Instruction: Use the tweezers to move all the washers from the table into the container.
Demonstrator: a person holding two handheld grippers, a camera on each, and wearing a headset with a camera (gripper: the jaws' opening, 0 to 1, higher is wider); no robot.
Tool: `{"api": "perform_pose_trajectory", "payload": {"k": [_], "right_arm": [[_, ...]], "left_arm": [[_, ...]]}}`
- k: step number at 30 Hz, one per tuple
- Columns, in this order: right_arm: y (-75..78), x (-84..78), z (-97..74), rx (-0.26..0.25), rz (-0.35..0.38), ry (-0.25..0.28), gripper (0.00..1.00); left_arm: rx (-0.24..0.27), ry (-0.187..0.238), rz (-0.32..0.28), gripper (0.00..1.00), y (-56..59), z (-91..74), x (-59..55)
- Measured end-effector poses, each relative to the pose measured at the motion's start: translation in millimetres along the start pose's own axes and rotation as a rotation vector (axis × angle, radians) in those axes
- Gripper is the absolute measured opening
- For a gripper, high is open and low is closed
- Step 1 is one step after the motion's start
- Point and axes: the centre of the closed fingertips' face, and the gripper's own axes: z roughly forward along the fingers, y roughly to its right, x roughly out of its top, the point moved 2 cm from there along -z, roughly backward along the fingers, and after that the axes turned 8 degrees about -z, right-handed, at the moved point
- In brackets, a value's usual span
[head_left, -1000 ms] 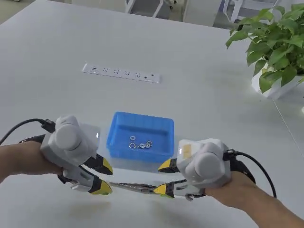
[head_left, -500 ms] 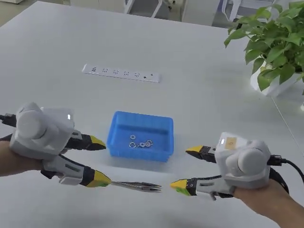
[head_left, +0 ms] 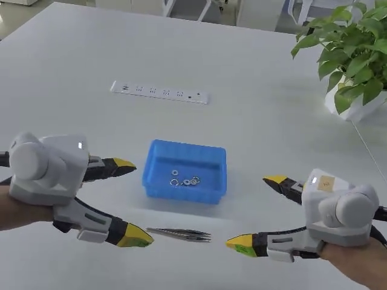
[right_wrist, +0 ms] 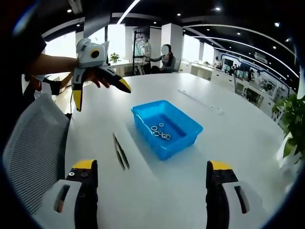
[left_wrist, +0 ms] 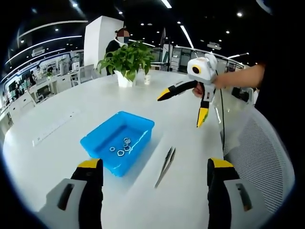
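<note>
The blue container (head_left: 184, 172) sits mid-table with several washers (head_left: 185, 180) inside; it also appears in the left gripper view, container (left_wrist: 118, 141), and in the right gripper view, container (right_wrist: 165, 127). The tweezers (head_left: 179, 233) lie flat on the table in front of it, tweezers (left_wrist: 165, 165) and tweezers (right_wrist: 119, 150), touched by neither gripper. My left gripper (head_left: 130, 202) is open to the left of the tweezers, holding nothing. My right gripper (head_left: 259, 212) is open to their right, also empty.
A white power strip (head_left: 159, 93) lies behind the container. A potted plant (head_left: 349, 57) stands at the far right near the table edge. People sit or stand in the background, person (right_wrist: 166, 56).
Both grippers have pulled apart from the tweezers, left going left and right going right. The tweezers now lie free on the table. Both jaws have opened wide.
</note>
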Motion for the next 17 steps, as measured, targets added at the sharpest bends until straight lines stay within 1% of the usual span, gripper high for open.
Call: {"api": "perform_pose_trajectory", "payload": {"k": [2, 4, 8, 17], "right_arm": [[-0.3, -0.5, -0.7, -0.004, -0.001, 0.002, 1.0], [-1.6, -0.7, -1.8, 0.0, -0.011, 0.002, 1.0], [-2.6, -2.0, -2.1, 0.0, -0.016, -0.003, 1.0], [-3.3, -1.6, -2.4, -0.001, -0.019, -0.002, 1.0]], "left_arm": [[0.008, 0.004, 0.001, 0.99, -2.2, -0.9, 0.7], [0.011, -0.001, 0.003, 0.99, -3.1, -1.3, 0.3], [0.003, -0.012, 0.014, 0.99, -1.0, -1.0, -1.3], [0.007, -0.012, 0.026, 0.99, -0.9, 0.5, -0.7]]}}
